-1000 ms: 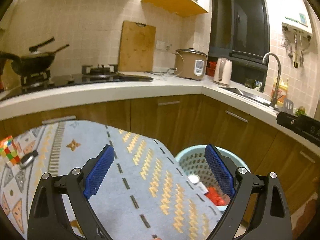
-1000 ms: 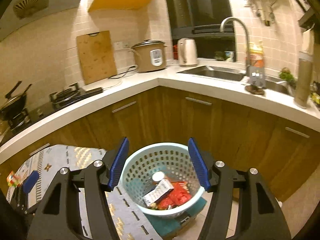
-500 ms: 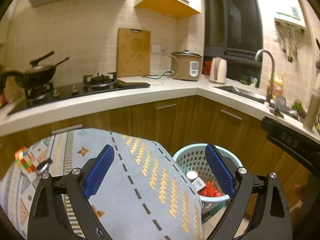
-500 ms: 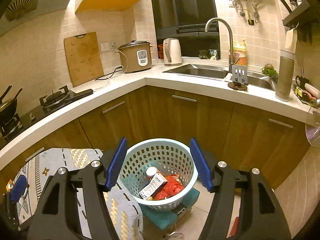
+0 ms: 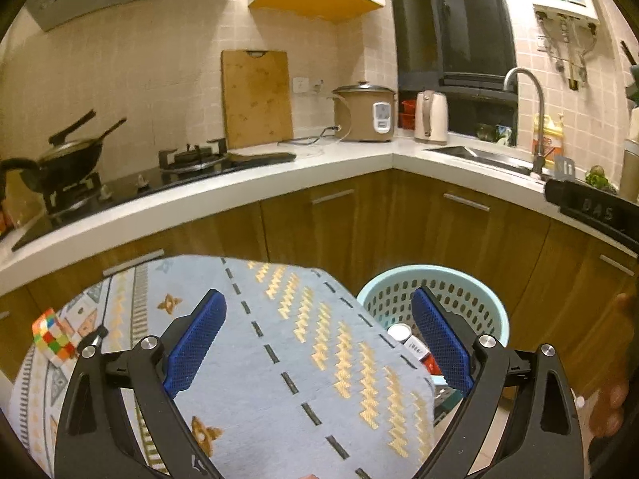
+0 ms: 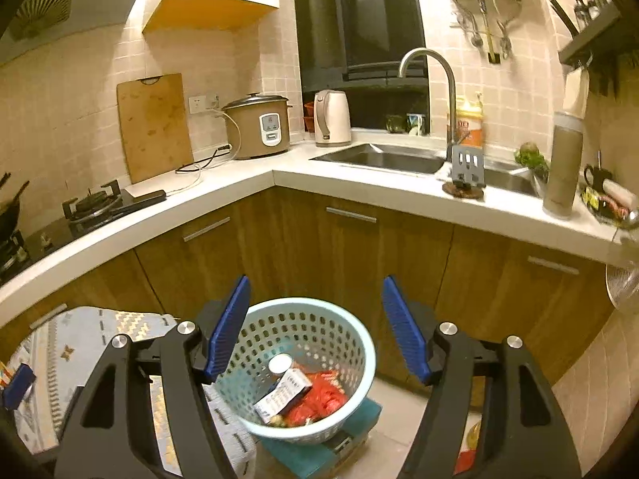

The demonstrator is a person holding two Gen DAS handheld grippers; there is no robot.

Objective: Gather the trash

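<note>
A light blue perforated basket (image 6: pixel 351 343) stands on a teal box by the table's right edge; it also shows in the left wrist view (image 5: pixel 471 283). Inside lie a white carton (image 6: pixel 283 393), a red wrapper (image 6: pixel 323 397) and a round white lid (image 6: pixel 281 363). My right gripper (image 6: pixel 315 331) is open and empty, raised above the basket. My left gripper (image 5: pixel 319 343) is open and empty above the patterned cloth table (image 5: pixel 279 359).
A Rubik's cube (image 5: pixel 52 337) and a small metal object (image 5: pixel 94 339) lie at the table's left. An L-shaped white counter (image 6: pixel 359 183) with wooden cabinets stands behind, bearing a stove, rice cooker, kettle and sink. The right gripper's body (image 5: pixel 591 211) shows at the right.
Both grippers have risen and drawn back; the basket and table look smaller and lower in view. The jaws stay open and the basket's contents are unchanged.
</note>
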